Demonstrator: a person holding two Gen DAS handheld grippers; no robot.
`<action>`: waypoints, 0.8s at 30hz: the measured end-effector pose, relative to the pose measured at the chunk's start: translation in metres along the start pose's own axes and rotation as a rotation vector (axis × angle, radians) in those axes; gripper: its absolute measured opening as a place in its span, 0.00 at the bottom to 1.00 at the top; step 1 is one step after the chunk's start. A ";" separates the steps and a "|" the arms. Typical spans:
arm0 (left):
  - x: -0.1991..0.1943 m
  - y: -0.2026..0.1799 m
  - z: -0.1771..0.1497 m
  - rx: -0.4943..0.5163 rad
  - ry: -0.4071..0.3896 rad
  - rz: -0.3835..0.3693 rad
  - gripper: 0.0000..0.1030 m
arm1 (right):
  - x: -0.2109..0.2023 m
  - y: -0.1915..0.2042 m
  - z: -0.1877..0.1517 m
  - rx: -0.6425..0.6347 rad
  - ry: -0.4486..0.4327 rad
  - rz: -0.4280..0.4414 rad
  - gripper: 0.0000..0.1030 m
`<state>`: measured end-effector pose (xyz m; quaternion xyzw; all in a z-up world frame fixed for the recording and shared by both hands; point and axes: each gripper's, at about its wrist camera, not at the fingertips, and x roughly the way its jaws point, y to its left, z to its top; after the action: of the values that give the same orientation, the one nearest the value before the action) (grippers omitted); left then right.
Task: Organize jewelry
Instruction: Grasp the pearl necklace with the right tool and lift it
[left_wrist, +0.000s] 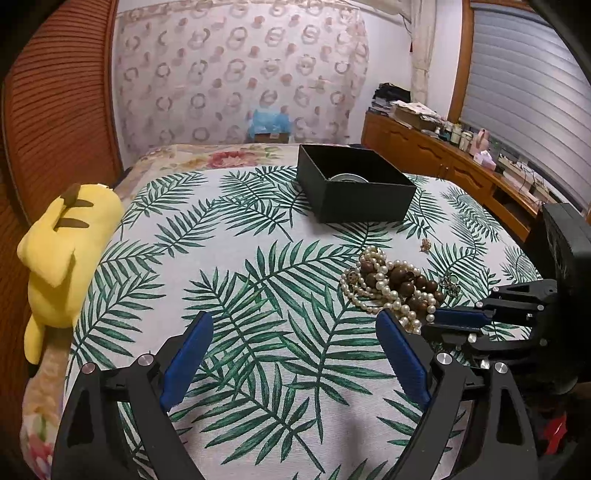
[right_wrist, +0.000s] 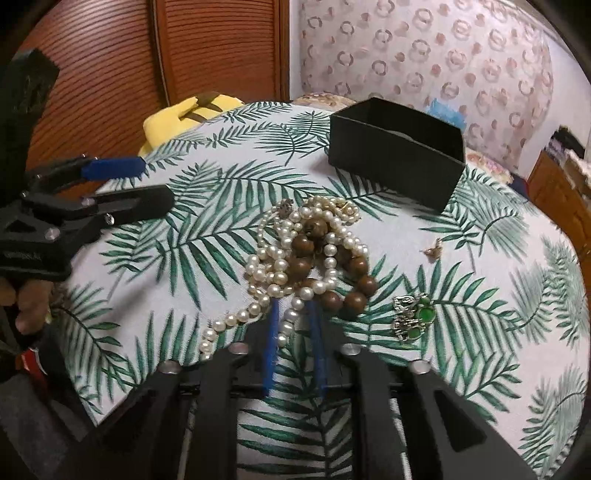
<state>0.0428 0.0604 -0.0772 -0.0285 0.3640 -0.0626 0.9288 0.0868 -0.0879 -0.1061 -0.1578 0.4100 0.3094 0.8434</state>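
Observation:
A tangled pile of pearl necklaces (right_wrist: 273, 258) and a brown wooden bead strand (right_wrist: 351, 273) lies on the leaf-print cloth; it also shows in the left wrist view (left_wrist: 388, 284). My right gripper (right_wrist: 293, 306) is nearly closed around a pearl strand (right_wrist: 290, 321) at the pile's near edge. My left gripper (left_wrist: 295, 328) is open and empty, left of the pile. An open black box (left_wrist: 354, 188) stands beyond, with a round metal item (left_wrist: 349, 178) inside. A green-stone brooch (right_wrist: 413, 314) and a small gold piece (right_wrist: 434, 249) lie right of the pile.
A yellow plush toy (left_wrist: 62, 254) lies at the cloth's left edge. A wooden sideboard (left_wrist: 461, 162) with clutter runs along the right wall. A slatted wooden door (right_wrist: 110, 74) stands behind the table.

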 end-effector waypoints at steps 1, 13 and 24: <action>0.000 0.000 -0.001 -0.001 0.000 -0.001 0.84 | -0.001 -0.002 0.000 0.003 0.000 0.007 0.08; 0.016 -0.006 0.009 0.007 0.014 -0.017 0.84 | -0.076 -0.053 0.029 0.085 -0.204 -0.034 0.08; 0.047 -0.021 0.017 0.063 0.095 -0.064 0.75 | -0.130 -0.100 0.034 0.145 -0.356 -0.108 0.08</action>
<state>0.0864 0.0332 -0.0945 -0.0082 0.4046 -0.1050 0.9084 0.1100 -0.1973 0.0187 -0.0610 0.2666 0.2564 0.9271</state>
